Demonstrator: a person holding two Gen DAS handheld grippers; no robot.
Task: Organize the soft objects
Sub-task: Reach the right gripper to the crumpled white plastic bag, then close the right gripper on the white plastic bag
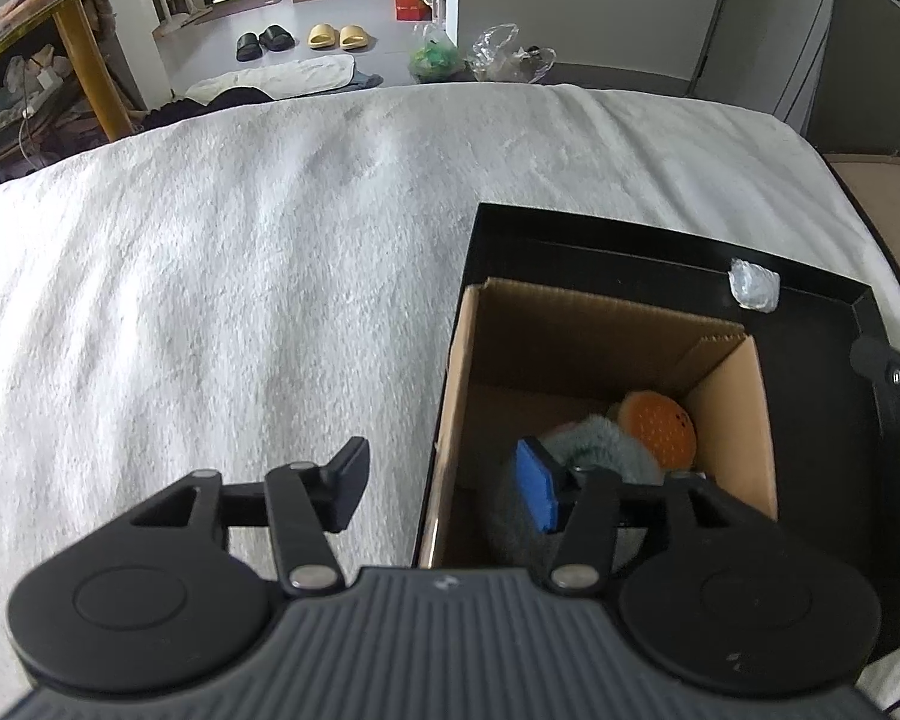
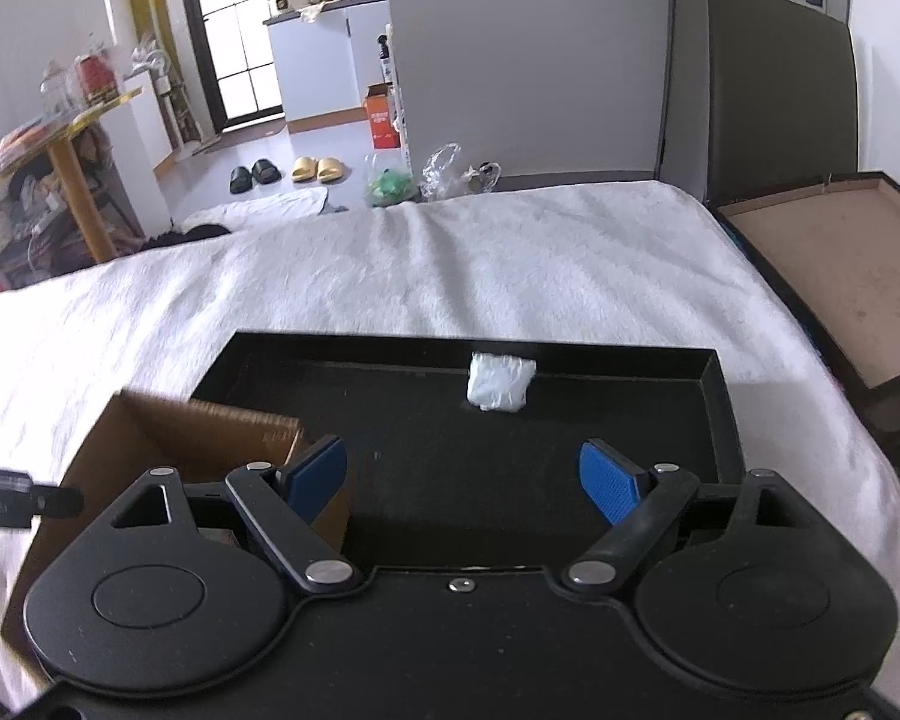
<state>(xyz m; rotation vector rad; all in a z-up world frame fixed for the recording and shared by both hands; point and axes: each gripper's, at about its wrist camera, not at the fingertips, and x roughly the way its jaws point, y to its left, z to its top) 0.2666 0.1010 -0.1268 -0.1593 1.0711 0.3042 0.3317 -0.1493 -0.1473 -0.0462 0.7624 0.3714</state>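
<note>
1. Currently, your left tongs (image 1: pixel 444 489) stand partly open above the left wall of the cardboard box (image 1: pixel 732 420); one finger hangs outside over the bed (image 1: pixel 240 252), the other inside the box. Nothing is between the pads.
2. Your right tongs (image 2: pixel 465 480) stand wide open and empty, above the black tray (image 2: pixel 570 456).
3. Note the soft objects: a grey-green fuzzy item (image 1: pixel 600 450) and an orange round plush (image 1: pixel 660 426) lie in the bottom of the box, touching each other. The plush shows its dotted face upward; the fuzzy item's long axis cannot be told, since your tongs hide part of it.
4. Note the crumpled white packet (image 2: pixel 501 383): it rests against the tray's far wall, its longer side along that wall, well apart from both tongs.
5. The box stands open-topped in the tray's left end; the tray lies on the white bed cover.
6. Beyond the bed, slippers (image 2: pixel 318 169), plastic bags (image 2: pixel 444 177) and an orange carton (image 2: pixel 383 120) sit on the floor. The carton's print is too small to read.
</note>
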